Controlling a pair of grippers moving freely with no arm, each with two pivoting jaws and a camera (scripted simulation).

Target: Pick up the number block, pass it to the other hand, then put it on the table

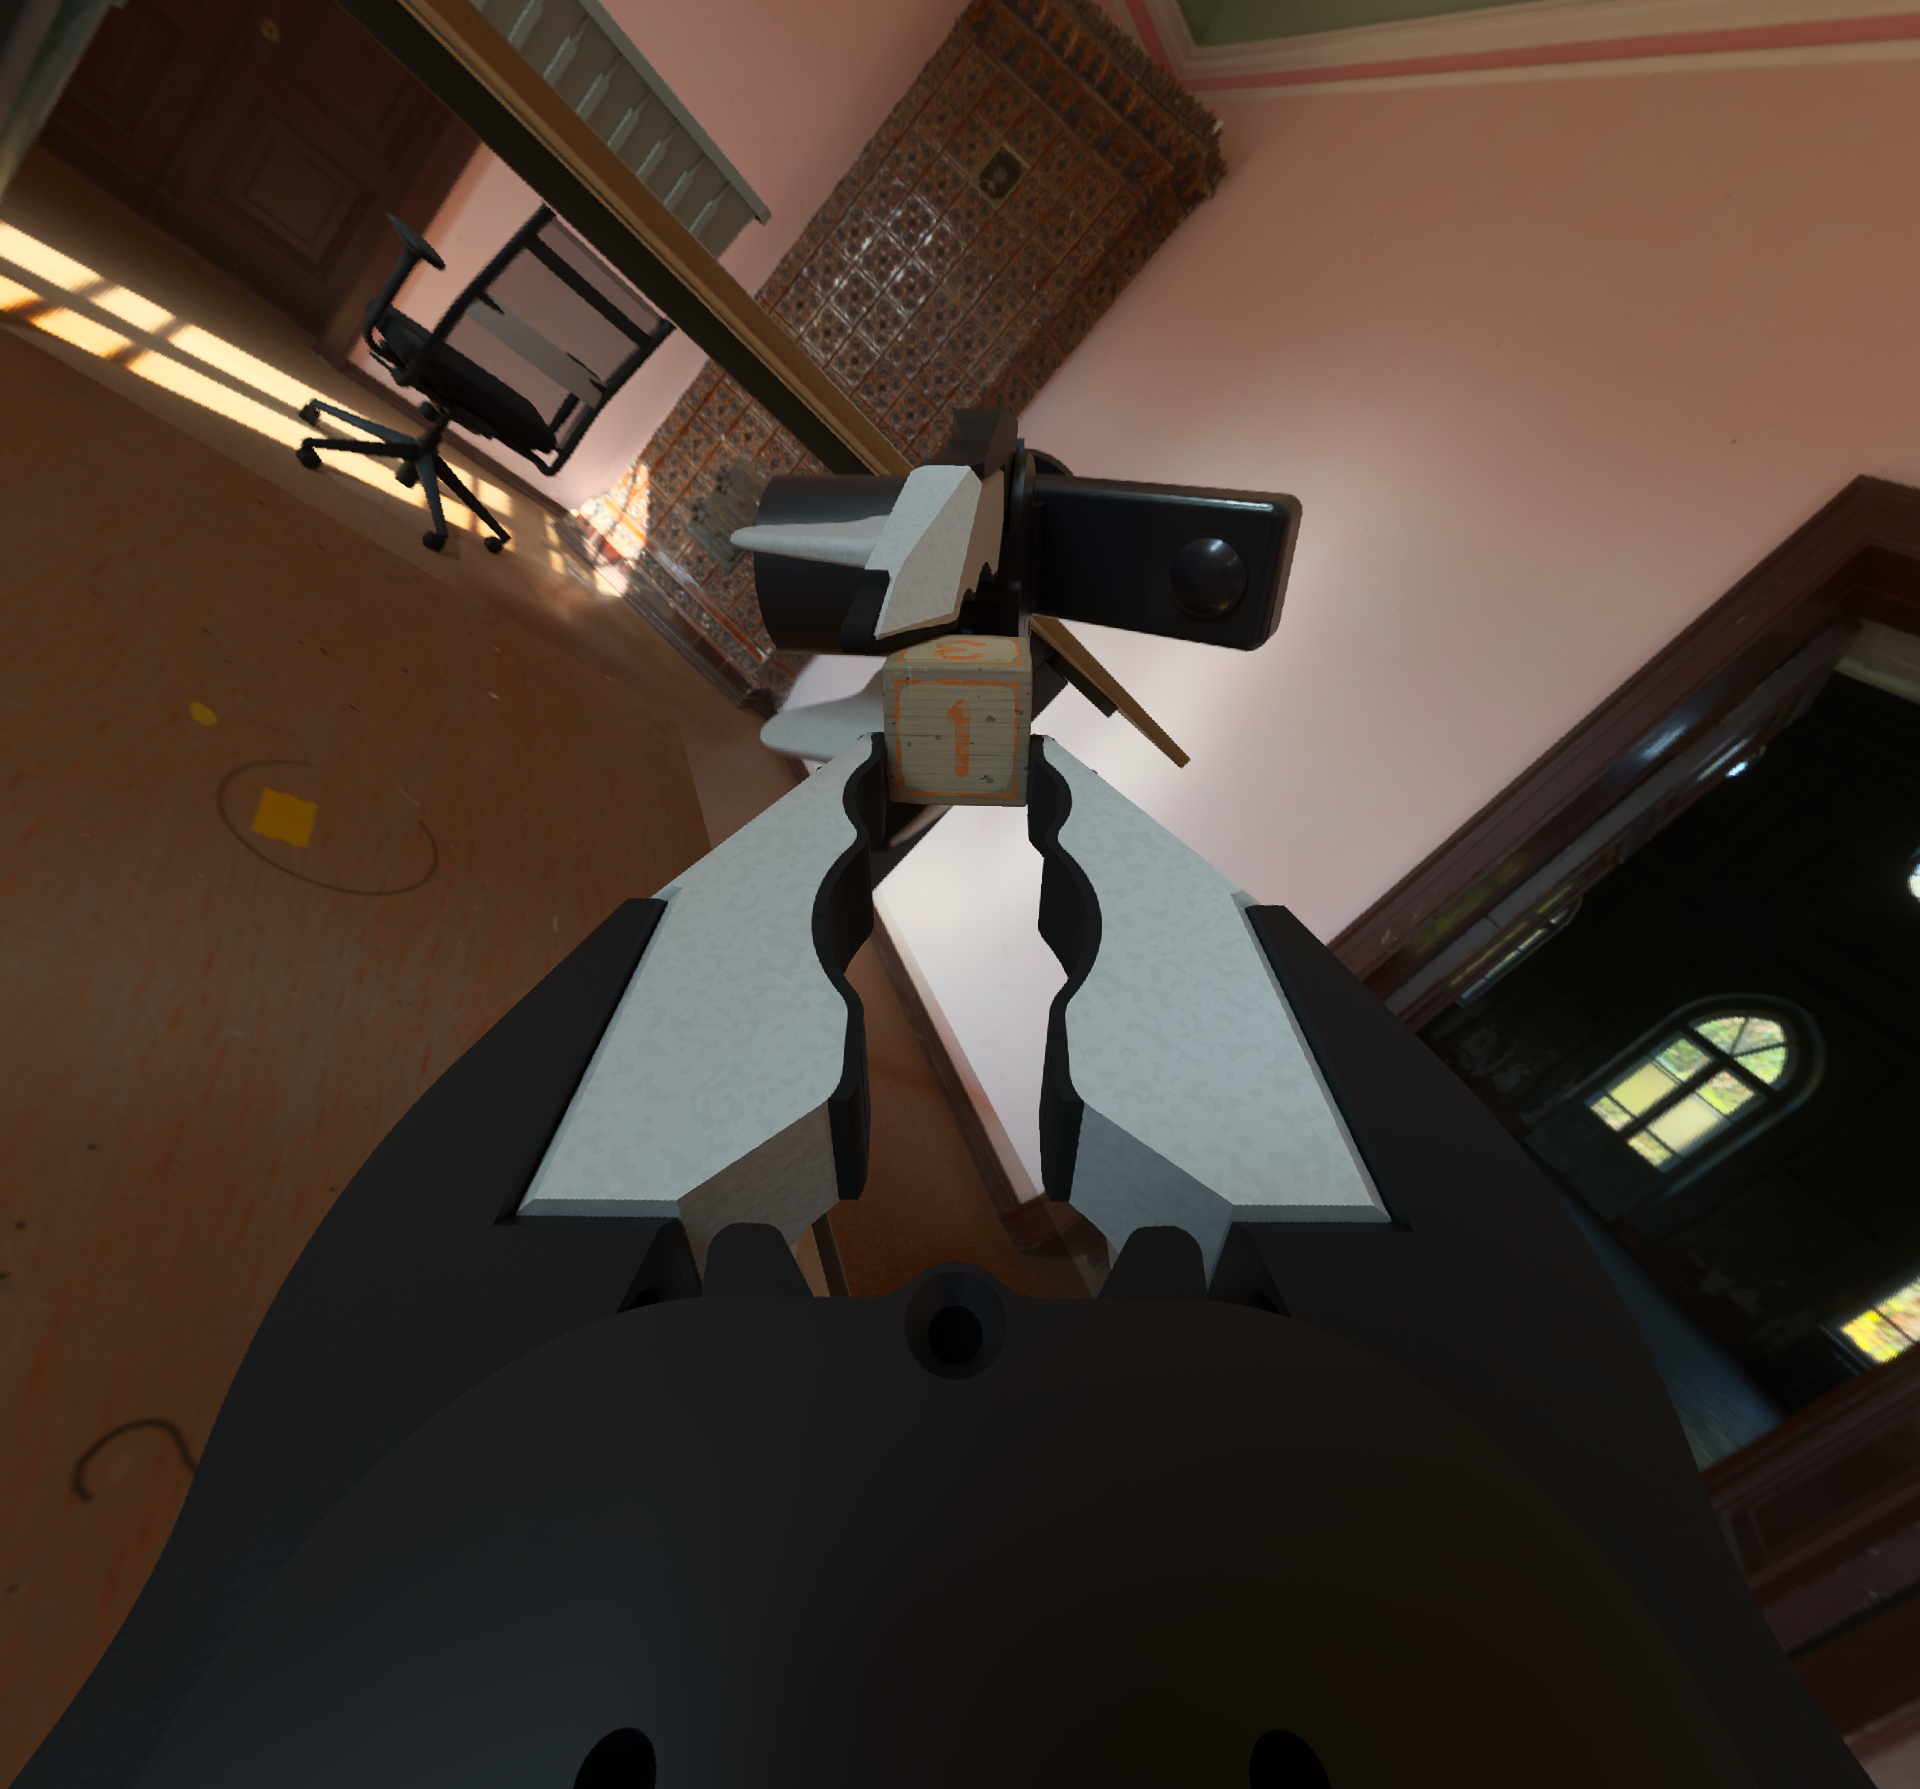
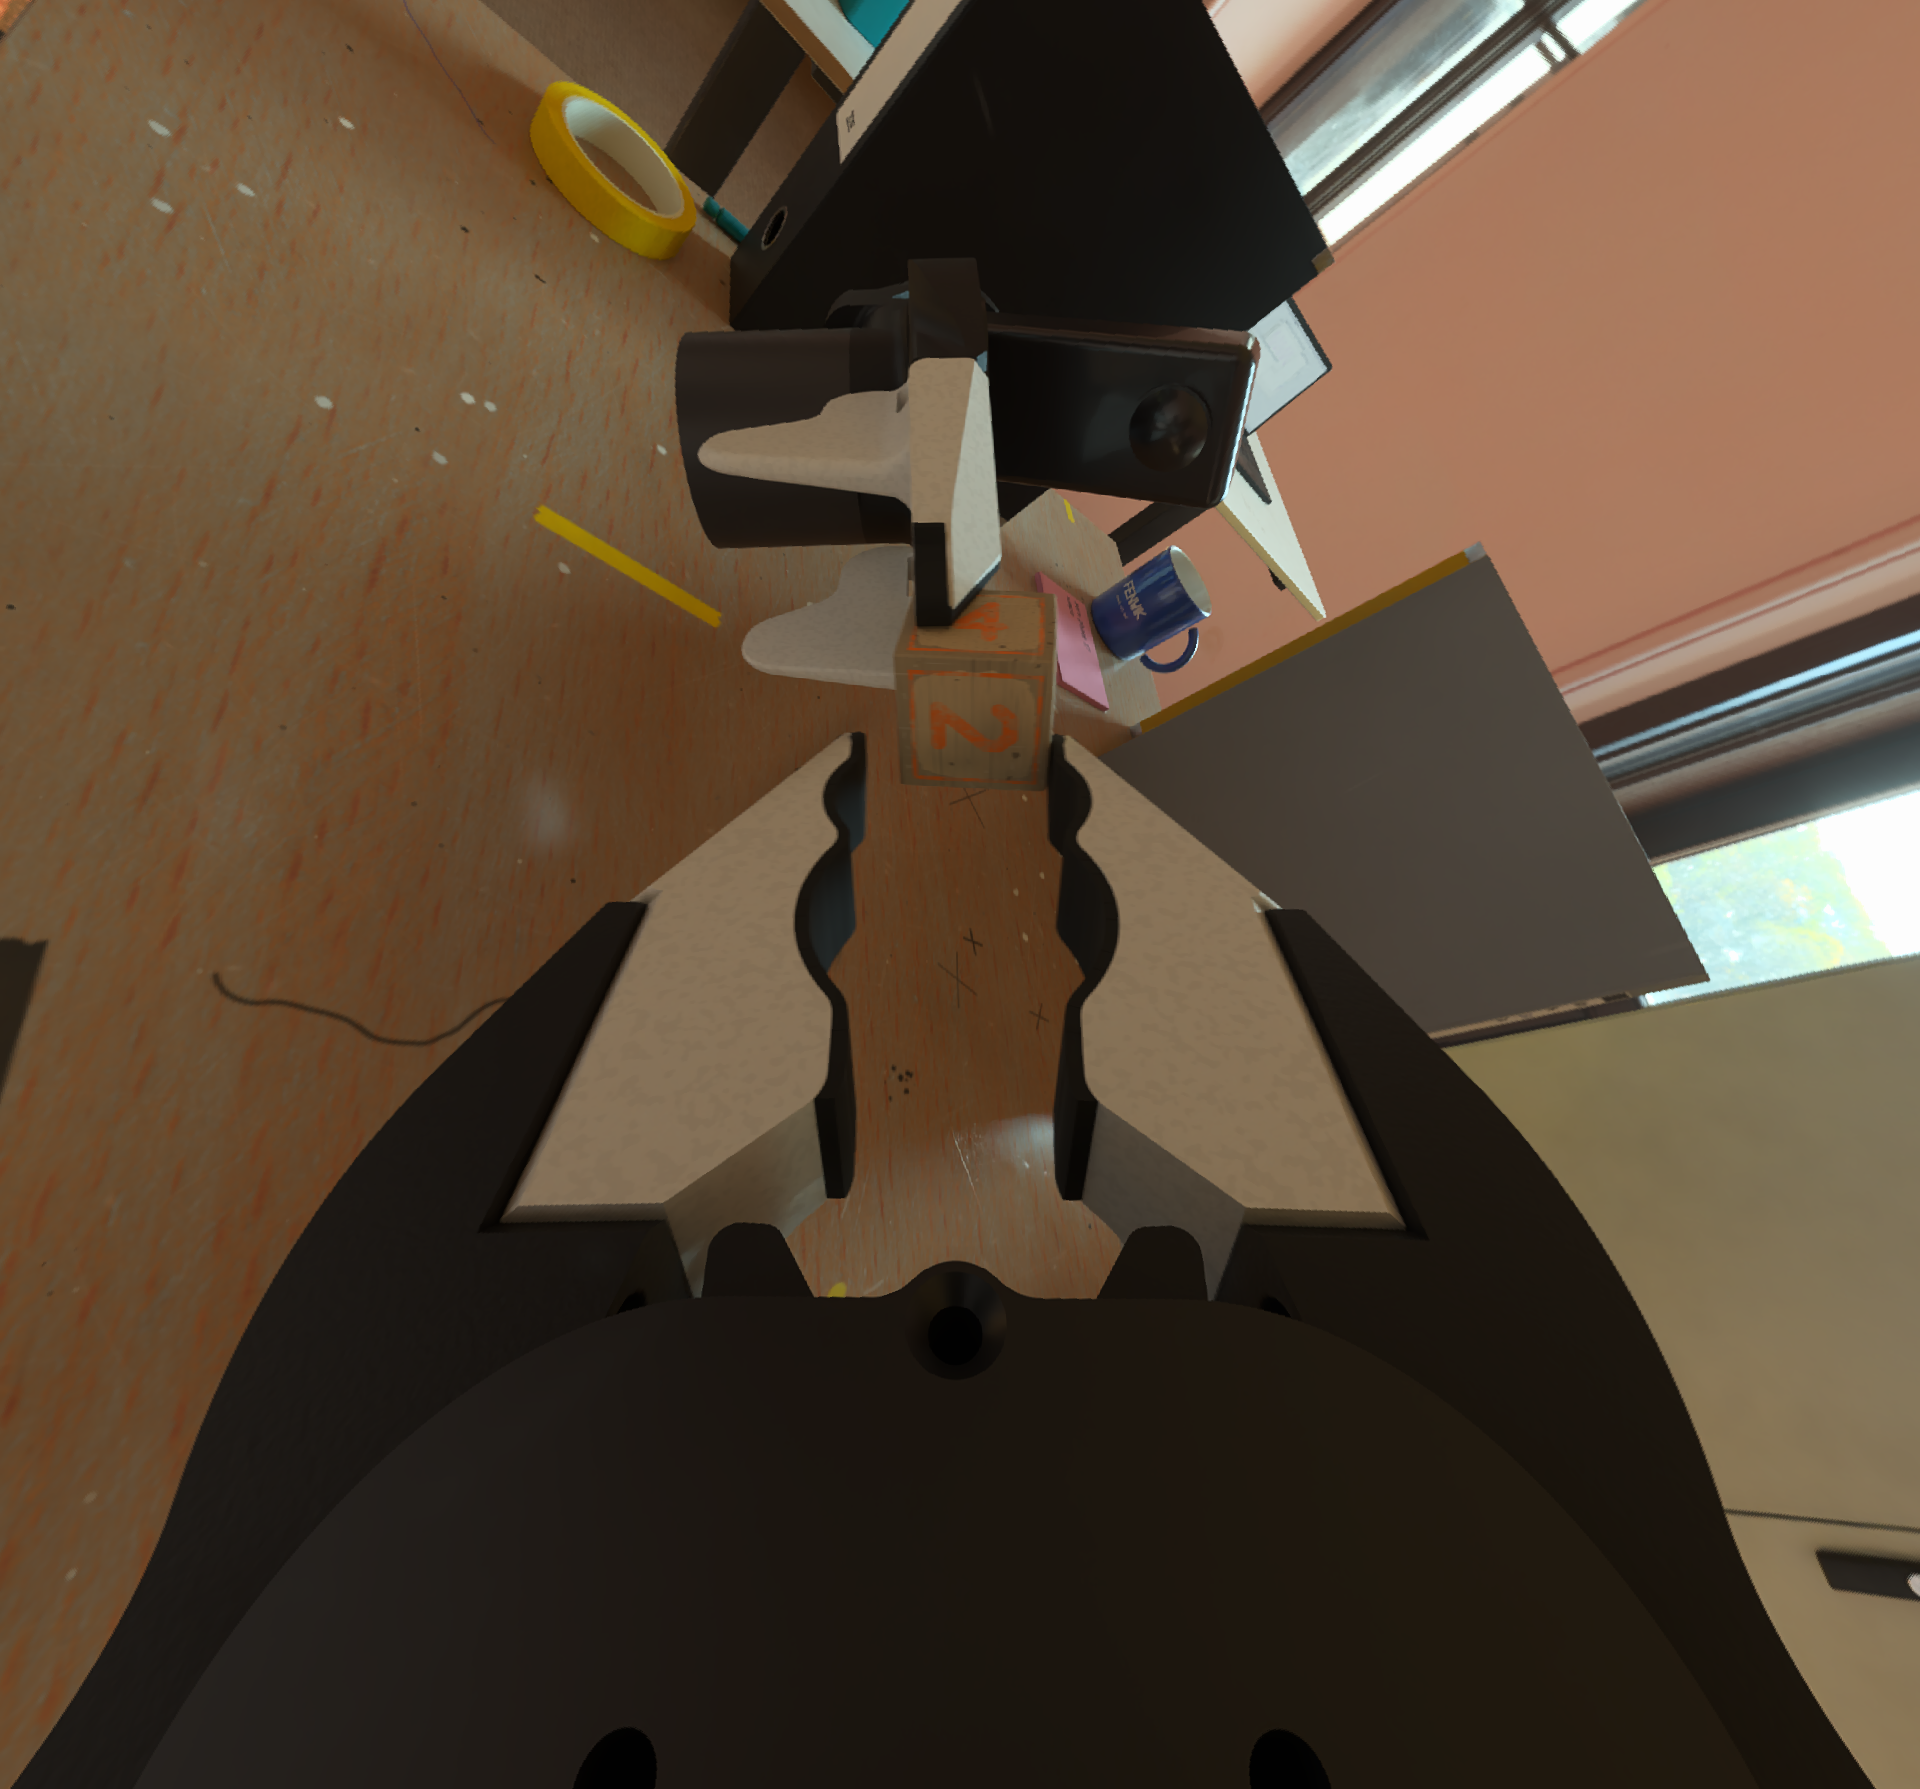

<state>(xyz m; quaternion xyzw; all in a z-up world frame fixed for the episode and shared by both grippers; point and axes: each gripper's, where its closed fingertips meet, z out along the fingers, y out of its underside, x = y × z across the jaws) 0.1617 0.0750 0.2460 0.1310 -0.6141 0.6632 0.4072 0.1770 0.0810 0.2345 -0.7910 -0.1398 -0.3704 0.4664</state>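
Note:
The number block [image 1: 956, 737] is a small wooden cube with orange digits, held in the air between both grippers. My left gripper [image 1: 954, 752] is shut on it, with both pads against its sides. The right gripper's black body [image 1: 1153, 560] faces me just beyond the block. In the right wrist view the block [image 2: 977, 711] sits between the tips of my right gripper [image 2: 954, 752]. Those jaws stand wider than the block, with a gap on the left side. The left gripper's body [image 2: 1112, 409] is behind the block, with one finger [image 2: 951, 534] on its top face.
The wooden table [image 2: 260, 596] lies below. On it are a yellow tape roll [image 2: 613, 170], a black binder [image 2: 1018, 129], a blue mug [image 2: 1148, 612] and a pink note [image 2: 1081, 669]. A grey panel [image 2: 1403, 856] stands on the right. An office chair [image 1: 468, 378] stands far off.

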